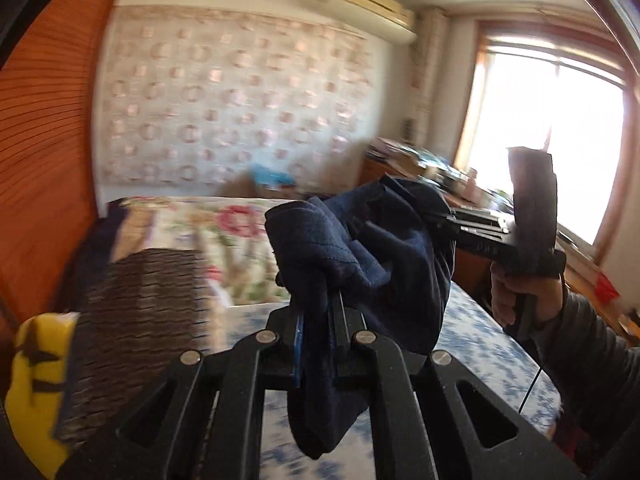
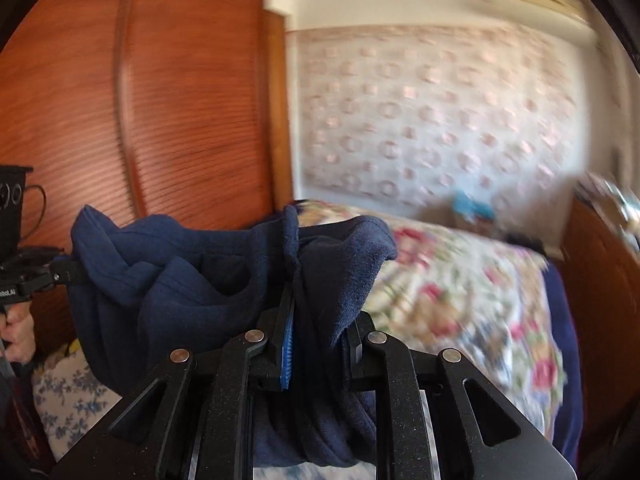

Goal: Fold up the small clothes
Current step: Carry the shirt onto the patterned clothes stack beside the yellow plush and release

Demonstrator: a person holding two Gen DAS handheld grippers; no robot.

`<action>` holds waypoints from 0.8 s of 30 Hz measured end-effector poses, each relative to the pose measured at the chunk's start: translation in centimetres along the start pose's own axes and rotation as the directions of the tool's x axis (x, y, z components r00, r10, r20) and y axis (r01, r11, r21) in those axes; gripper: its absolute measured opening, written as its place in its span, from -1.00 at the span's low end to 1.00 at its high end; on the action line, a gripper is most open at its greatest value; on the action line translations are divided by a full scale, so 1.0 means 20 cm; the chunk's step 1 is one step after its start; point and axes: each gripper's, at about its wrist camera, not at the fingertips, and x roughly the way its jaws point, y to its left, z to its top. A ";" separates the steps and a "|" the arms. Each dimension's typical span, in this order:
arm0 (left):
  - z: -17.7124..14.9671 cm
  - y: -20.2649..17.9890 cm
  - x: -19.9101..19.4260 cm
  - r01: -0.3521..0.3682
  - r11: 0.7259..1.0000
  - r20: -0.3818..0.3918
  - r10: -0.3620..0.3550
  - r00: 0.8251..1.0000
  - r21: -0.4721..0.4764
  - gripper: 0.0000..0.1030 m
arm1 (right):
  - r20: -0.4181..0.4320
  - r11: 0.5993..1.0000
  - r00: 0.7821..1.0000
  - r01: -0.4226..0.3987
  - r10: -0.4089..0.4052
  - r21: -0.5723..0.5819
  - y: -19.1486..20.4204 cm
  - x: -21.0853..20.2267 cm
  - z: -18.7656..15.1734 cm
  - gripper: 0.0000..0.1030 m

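Observation:
A small dark navy garment [image 1: 360, 248] hangs bunched in the air between both grippers, above the bed. My left gripper [image 1: 320, 300] is shut on one edge of it; cloth drapes down through the jaws. The right gripper [image 1: 444, 216] shows in the left wrist view at the right, held by a hand, pinching the far edge. In the right wrist view my right gripper [image 2: 296, 300] is shut on the navy garment [image 2: 192, 276], and the left gripper [image 2: 70, 270] grips its other end at the left. The garment's shape is hidden by folds.
A bed with a blue-and-white floral sheet [image 1: 480, 344] and a flowered quilt [image 2: 460, 288] lies below. A dark woven basket [image 1: 132, 320] and a yellow toy [image 1: 36, 380] sit at left. Wooden wardrobe [image 2: 140, 100], desk [image 1: 472, 248] and window [image 1: 552, 140] surround it.

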 end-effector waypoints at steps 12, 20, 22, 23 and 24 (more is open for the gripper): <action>-0.50 0.63 -0.17 -0.228 0.926 0.016 0.244 0.970 -0.300 -0.90 | -0.152 0.921 0.974 -0.210 0.168 -0.329 0.77 0.80 0.35 -0.71; -0.72 0.69 -0.14 -0.283 0.897 -0.030 0.290 0.956 -0.340 -0.90 | -0.212 0.870 0.960 -0.260 0.184 -0.420 1.04 1.13 0.35 -0.71; -0.72 0.71 -0.13 -0.296 0.892 -0.042 0.300 0.953 -0.341 -0.90 | -0.201 0.862 0.961 -0.261 0.189 -0.435 1.11 1.18 0.35 -0.69; -0.71 0.71 -0.12 -0.302 0.891 -0.047 0.304 0.951 -0.338 -0.90 | -0.207 0.865 0.959 -0.265 0.192 -0.426 1.13 1.20 0.35 -0.64; -0.72 0.71 -0.12 -0.301 0.892 -0.055 0.301 0.952 -0.336 -0.90 | -0.230 0.870 0.954 -0.274 0.192 -0.411 1.14 1.24 0.35 -0.56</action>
